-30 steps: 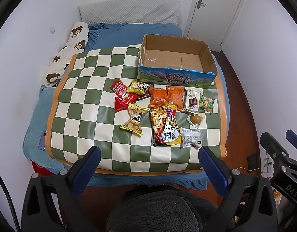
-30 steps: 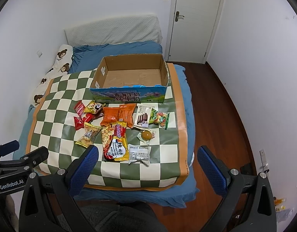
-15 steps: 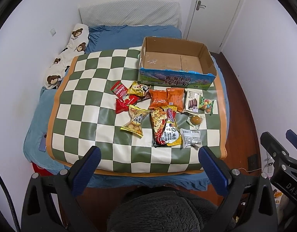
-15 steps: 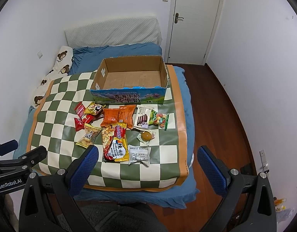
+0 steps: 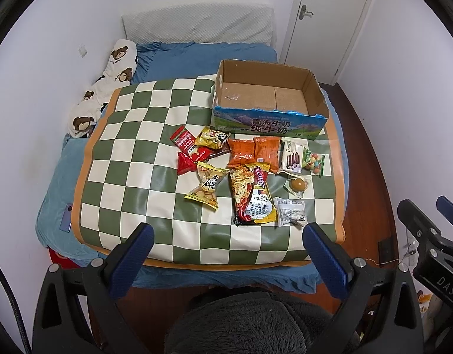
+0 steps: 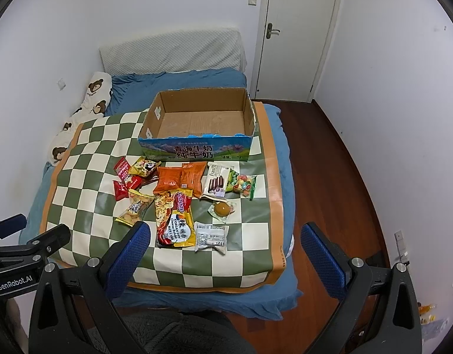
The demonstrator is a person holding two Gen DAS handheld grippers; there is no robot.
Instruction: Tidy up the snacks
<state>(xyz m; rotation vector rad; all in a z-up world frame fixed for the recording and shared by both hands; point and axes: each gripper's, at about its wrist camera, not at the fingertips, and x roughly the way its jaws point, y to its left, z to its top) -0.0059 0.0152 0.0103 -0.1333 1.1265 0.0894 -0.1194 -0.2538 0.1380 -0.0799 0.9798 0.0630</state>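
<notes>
Several snack packets lie on a green-and-white checkered mat (image 5: 143,153) on a bed: a big noodle packet (image 5: 251,196), two orange packets (image 5: 253,153), red packets (image 5: 186,147), a white packet (image 5: 289,211). An empty cardboard box (image 5: 267,94) with a blue printed front stands behind them; it also shows in the right wrist view (image 6: 201,121). My left gripper (image 5: 226,242) is open and empty, above the bed's near edge. My right gripper (image 6: 225,243) is open and empty, also short of the snacks.
A bear-print pillow (image 5: 105,88) lies along the left wall. A white door (image 6: 300,29) is at the back right. Wooden floor (image 6: 329,177) runs along the bed's right side. A dark fuzzy seat (image 5: 250,321) is below the grippers.
Both grippers have drifted slightly toward the bed, so the mat and snacks sit a little lower and larger in view. Nothing was picked up or moved.
</notes>
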